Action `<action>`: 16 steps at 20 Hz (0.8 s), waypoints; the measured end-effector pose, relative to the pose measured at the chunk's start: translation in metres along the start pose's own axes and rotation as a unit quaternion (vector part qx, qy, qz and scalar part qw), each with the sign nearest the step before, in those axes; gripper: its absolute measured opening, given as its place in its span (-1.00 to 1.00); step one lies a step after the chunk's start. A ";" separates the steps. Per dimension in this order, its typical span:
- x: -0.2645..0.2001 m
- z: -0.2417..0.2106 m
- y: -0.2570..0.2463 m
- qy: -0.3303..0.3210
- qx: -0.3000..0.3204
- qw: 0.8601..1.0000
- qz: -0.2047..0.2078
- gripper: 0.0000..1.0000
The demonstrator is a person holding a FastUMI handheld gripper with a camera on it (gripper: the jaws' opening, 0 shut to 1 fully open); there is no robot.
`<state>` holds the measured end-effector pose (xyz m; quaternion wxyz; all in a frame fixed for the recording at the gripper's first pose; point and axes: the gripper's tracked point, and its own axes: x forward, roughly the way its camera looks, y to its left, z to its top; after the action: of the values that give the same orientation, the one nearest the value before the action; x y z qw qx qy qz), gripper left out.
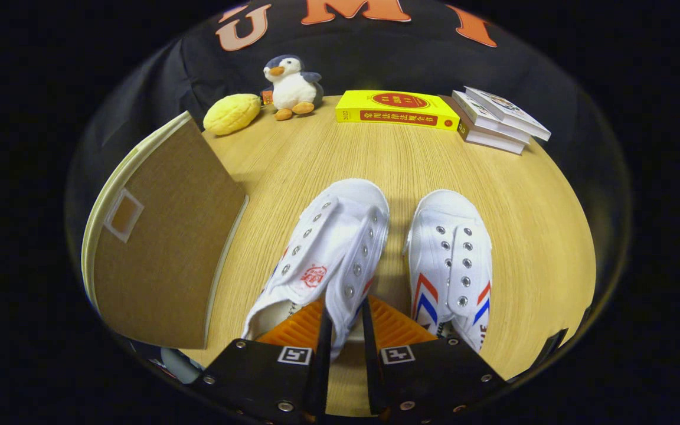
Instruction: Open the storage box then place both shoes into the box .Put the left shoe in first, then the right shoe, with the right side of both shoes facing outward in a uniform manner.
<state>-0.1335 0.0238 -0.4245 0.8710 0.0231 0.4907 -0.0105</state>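
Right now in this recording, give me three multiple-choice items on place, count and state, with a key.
1. The plush penguin sits:
A. between the shoes
B. beside the yellow plush fruit, beyond the shoes
C. on the yellow book

2. White canvas shoes on the table:
A. one
B. two
C. three

3. The gripper fingers are:
A. clamped on the left-hand shoe's side wall
B. spread wide over the right-hand shoe
C. touching the brown storage box

Key: B, penguin next to fruit; B, two shoes; A, shoe's side wall pinched between both fingers.

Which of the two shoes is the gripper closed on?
The shoe nearer the storage box, red stamp on its tongue. The gripper pinches its side wall. The other shoe lies flat beside it, untouched.
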 end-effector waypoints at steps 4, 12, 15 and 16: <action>0.004 0.003 -0.001 -0.009 0.031 0.999 0.000 -0.55; -0.021 0.032 0.008 -0.009 0.079 0.996 0.028 -0.98; -0.040 0.053 0.029 -0.029 0.080 0.995 0.047 -0.98; -0.049 0.063 0.036 -0.040 0.079 0.995 0.053 -0.98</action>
<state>-0.1032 0.0563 -0.3489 0.8847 0.1172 0.4511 -0.0041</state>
